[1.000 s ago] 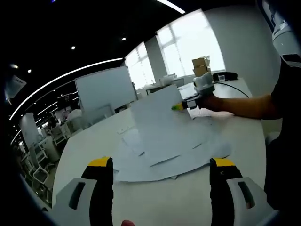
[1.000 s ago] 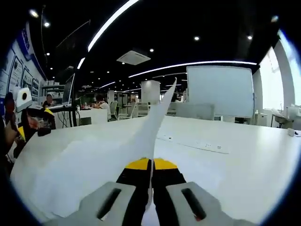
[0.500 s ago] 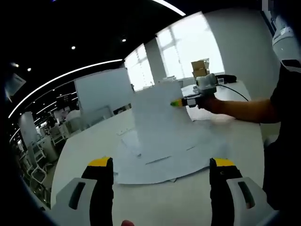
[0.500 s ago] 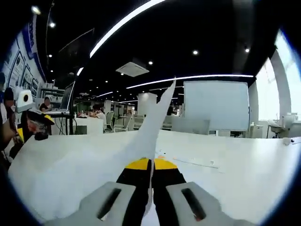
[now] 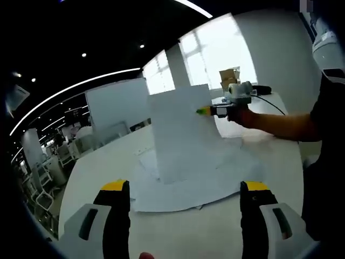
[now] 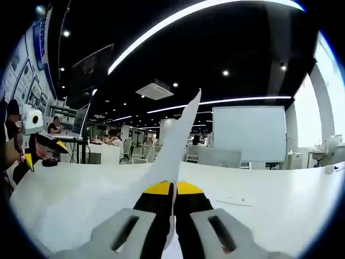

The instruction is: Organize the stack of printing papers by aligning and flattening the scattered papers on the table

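In the left gripper view, scattered white printing papers lie spread on the white table. One sheet stands lifted upright above them, pinched at its right edge by my right gripper, held by a person's arm coming from the right. My left gripper stands open near the table's front edge, short of the papers, nothing between its jaws. In the right gripper view, my right gripper is shut on that sheet, seen edge-on rising from the jaws.
A whiteboard stands beyond the table's far side, with chairs at the left. A cardboard box sits far back by the windows. The person's dark sleeve fills the right edge. My left gripper shows far left in the right gripper view.
My right gripper has raised the pinched sheet from a slanted lie to nearly upright. The left gripper has stayed open and in place.
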The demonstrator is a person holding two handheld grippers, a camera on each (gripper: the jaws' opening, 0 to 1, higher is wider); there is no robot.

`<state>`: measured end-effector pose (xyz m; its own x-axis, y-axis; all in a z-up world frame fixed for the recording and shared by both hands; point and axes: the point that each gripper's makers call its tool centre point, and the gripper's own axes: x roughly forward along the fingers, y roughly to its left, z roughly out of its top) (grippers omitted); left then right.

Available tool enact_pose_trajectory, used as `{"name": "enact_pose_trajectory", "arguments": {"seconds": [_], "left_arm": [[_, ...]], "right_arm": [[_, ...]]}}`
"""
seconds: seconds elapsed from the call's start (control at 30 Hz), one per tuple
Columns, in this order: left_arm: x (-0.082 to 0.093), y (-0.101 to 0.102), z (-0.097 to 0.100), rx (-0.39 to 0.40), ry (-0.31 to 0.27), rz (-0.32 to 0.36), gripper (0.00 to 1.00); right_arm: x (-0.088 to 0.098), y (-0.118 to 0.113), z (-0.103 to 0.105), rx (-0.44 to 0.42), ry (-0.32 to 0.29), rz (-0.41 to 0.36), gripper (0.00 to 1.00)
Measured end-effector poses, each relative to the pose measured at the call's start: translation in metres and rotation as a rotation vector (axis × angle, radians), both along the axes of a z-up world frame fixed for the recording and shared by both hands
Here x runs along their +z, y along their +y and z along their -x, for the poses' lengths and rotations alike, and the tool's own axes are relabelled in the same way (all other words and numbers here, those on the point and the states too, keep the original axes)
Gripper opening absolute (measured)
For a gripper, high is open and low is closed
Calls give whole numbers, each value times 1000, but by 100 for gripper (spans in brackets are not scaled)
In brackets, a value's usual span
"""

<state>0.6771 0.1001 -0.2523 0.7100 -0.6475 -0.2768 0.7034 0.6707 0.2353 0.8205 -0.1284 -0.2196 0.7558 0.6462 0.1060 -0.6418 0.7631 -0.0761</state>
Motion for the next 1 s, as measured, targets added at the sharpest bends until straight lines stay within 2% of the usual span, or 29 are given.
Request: {"name": "enact_pose_trajectory", "arguments": {"seconds": [0.33,0.5,1.0], "left_arm": [[3,-3,0,-10,-5,4,87],[3,-2,2,-10,-7,3,87],[8,3,6,1,-21,2,87]], "right_arm": [[23,-7,10,30,-36,-80,0],[26,-9,10,32,-46,-107,0],[30,-7,12,34,-55,-122,0]]}}
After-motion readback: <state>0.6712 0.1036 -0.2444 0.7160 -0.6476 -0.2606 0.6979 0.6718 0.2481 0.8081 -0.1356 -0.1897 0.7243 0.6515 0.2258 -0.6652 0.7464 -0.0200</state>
